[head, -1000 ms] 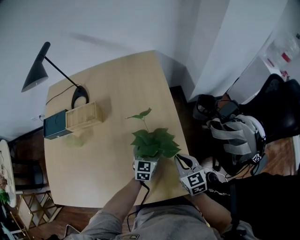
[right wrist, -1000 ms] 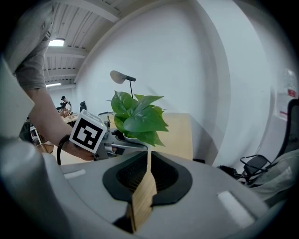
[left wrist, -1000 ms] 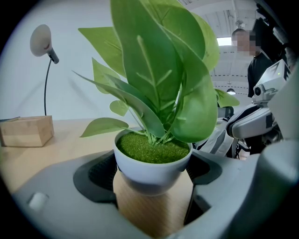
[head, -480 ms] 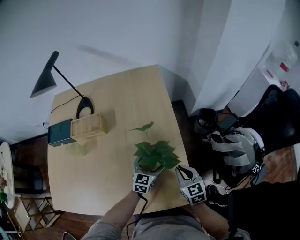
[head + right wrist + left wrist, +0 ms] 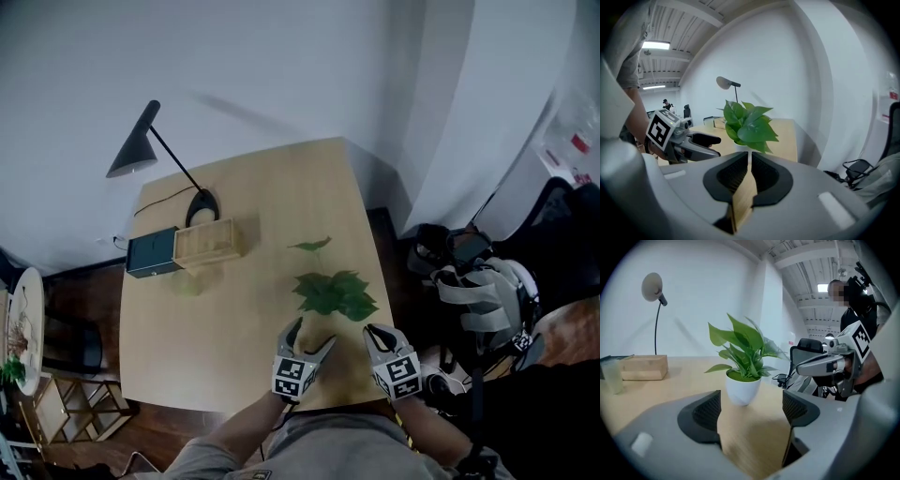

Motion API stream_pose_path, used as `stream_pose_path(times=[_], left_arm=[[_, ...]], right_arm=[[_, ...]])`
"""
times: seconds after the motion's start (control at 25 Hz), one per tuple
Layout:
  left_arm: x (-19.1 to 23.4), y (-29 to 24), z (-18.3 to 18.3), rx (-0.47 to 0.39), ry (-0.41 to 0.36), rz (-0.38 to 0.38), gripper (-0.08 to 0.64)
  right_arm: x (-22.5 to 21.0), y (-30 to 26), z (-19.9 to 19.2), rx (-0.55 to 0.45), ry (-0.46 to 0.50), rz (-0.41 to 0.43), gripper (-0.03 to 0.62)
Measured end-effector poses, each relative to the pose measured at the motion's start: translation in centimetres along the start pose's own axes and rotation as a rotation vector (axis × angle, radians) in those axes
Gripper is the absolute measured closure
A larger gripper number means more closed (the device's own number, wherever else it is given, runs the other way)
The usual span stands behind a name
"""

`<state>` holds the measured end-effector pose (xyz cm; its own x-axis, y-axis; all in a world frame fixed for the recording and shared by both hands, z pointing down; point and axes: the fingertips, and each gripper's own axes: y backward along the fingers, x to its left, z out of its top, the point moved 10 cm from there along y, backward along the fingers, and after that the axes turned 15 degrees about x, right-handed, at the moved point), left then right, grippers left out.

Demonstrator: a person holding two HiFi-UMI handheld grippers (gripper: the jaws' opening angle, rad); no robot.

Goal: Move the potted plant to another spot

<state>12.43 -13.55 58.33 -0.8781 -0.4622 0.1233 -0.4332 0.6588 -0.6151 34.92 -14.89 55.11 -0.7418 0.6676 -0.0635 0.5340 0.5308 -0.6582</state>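
The potted plant [image 5: 333, 292], green leaves in a small white pot [image 5: 743, 390], stands upright near the table's front right corner. My left gripper [image 5: 309, 336] sits just short of it, open, with the pot beyond the fingertips and only bare tabletop between the jaws [image 5: 750, 408]. Those jaws have just been closing a little, with nothing in them. My right gripper [image 5: 380, 334] hovers at the table's front edge, right of the plant, shut and empty [image 5: 750, 164]. In the right gripper view the plant [image 5: 747, 122] is straight ahead and the left gripper [image 5: 689, 140] at the left.
The wooden table [image 5: 253, 187] carries a black desk lamp [image 5: 141, 150], a wooden box [image 5: 208, 244], a dark box [image 5: 152, 253] and a pale cup [image 5: 187, 283] at its back left. A chair with a grey bag [image 5: 483, 291] stands off the right edge.
The left gripper, which was round the pot, has let go and drawn back toward the front edge. The plant stays standing. The right gripper has kept its place.
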Motion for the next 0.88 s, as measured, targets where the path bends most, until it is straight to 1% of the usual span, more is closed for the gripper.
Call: stream_pose_path(times=[0.08, 0.24, 0.4, 0.48, 0.68, 0.88], left_arm=[[-0.8, 2.1, -0.4, -0.022, 0.009, -0.011, 0.207], [-2.3, 5.7, -1.0, -0.099, -0.004, -0.028, 0.349], [-3.4, 9.4, -1.8, -0.156, -0.006, -0.024, 0.503], [-3.9, 11.1, -2.8, -0.162, 0.0, -0.028, 0.555], [-4.9, 14.6, -5.5, -0.156, 0.014, -0.061, 0.555], [-6.0, 16.5, -8.0, -0.143, 0.03, -0.077, 0.555]], right_arm=[[0.7, 0.7, 0.3, -0.019, 0.017, -0.004, 0.56], [2.7, 1.9, 0.7, -0.041, 0.052, -0.011, 0.56], [6.2, 3.2, 0.6, -0.047, 0.088, 0.002, 0.561], [8.2, 3.8, 0.2, -0.048, 0.101, 0.013, 0.56], [12.7, 5.4, -1.3, -0.038, 0.101, 0.027, 0.561], [15.7, 6.9, -2.6, -0.026, 0.105, 0.021, 0.561]])
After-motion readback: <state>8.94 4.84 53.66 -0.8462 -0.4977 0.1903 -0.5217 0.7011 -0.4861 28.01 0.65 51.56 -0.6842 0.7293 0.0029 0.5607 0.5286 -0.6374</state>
